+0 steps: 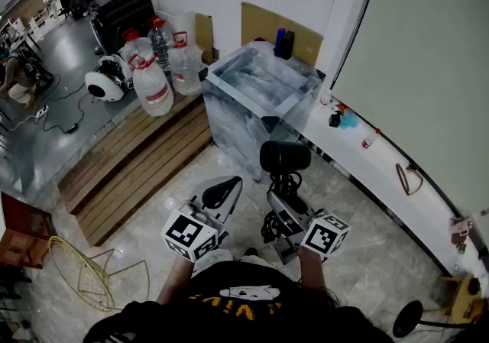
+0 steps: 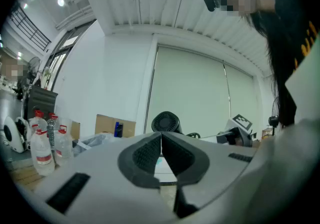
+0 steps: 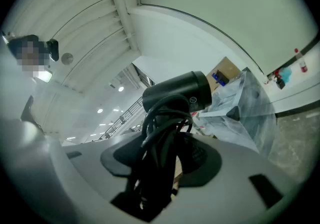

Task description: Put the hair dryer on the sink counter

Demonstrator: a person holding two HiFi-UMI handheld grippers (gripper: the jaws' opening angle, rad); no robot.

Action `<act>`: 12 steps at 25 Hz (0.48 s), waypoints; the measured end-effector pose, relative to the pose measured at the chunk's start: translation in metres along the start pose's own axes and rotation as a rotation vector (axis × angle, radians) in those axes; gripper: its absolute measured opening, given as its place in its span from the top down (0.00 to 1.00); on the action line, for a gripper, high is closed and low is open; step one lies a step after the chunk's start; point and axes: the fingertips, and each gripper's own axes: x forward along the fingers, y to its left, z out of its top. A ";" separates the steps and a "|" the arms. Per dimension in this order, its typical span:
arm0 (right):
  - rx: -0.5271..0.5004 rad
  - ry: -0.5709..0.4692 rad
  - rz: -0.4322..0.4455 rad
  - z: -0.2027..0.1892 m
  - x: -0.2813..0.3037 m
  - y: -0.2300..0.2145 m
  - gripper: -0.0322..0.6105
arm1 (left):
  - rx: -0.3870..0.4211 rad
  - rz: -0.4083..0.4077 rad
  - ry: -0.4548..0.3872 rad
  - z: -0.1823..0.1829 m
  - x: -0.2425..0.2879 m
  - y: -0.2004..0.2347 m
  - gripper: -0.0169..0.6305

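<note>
A transparent plastic-wrapped box (image 1: 229, 124) is seen standing on the floor. Left of it, large water jugs (image 1: 153, 85) with red caps are grouped on a wooden slatted platform (image 1: 137, 162). A cardboard sheet (image 1: 256, 24) is leaned against the wall behind the box, and a dark blue bottle (image 1: 283, 43) is set at its far rim. A yellow wire frame (image 1: 92, 273) is left lying well apart from the box.

Left gripper (image 1: 223, 189) fingers together, empty; right gripper (image 1: 281, 198) alongside, fingers tight on hair dryer (image 1: 284, 156).

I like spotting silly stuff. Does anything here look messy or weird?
The hair dryer held in the right gripper has its black cord bunched in loose loops around the handle, squeezed between the jaws. Nothing looks spilled or broken.
</note>
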 end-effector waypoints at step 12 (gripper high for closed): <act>-0.011 0.015 0.009 0.009 -0.015 -0.017 0.63 | 0.003 0.035 -0.005 -0.008 0.019 -0.011 0.96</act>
